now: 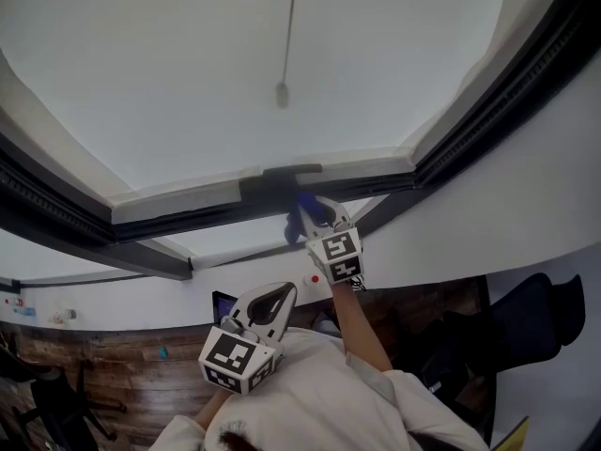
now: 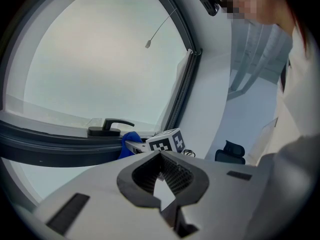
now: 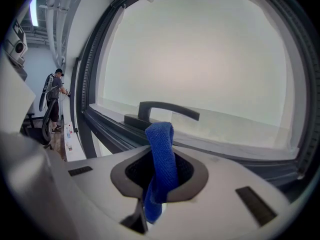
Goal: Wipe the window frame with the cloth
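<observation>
head view: my right claw point(image 1: 315, 217) holds the blue cloth point(image 1: 304, 212) up at the dark window frame point(image 1: 188, 216), just under its handle point(image 1: 291, 170); my left claw point(image 1: 279, 292) hangs lower. left gripper view: that claw is clenched, empty. right gripper view: the cloth is pinched between the jaws; only here a distant person point(image 3: 54, 96) shows.

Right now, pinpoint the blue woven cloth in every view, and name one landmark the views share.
Head view: blue woven cloth at centre, in the right tongs, against the window frame.
Left gripper view: lower centre-left, beside the marker cube.
Right gripper view: centre, clamped.
Shared landmark: black window handle, beside the cloth.
</observation>
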`<state>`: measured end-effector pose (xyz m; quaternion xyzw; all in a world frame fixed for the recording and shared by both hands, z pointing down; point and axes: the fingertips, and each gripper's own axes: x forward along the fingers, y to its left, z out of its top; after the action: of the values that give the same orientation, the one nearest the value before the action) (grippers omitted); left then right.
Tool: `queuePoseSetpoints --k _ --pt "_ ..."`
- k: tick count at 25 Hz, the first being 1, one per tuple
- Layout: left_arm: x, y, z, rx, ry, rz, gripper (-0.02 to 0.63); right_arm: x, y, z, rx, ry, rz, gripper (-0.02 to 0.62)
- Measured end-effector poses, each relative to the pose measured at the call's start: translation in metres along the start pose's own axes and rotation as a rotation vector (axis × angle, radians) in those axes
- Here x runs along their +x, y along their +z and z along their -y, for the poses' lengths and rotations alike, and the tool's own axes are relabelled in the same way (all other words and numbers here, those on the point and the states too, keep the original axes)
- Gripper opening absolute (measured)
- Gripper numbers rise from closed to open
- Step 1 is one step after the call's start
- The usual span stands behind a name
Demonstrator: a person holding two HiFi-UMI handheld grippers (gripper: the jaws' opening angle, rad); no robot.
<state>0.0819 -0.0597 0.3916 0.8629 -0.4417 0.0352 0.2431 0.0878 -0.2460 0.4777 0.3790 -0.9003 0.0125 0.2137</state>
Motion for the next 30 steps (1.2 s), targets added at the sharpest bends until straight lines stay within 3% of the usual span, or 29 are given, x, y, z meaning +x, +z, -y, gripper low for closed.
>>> queuePoseSetpoints --k 30 --pt "0.008 0.001 0.001 -0.016 -0.013 0.001 0.005 -0.011 -0.007 0.032 0.017 -0.064 -0.004 0.053"
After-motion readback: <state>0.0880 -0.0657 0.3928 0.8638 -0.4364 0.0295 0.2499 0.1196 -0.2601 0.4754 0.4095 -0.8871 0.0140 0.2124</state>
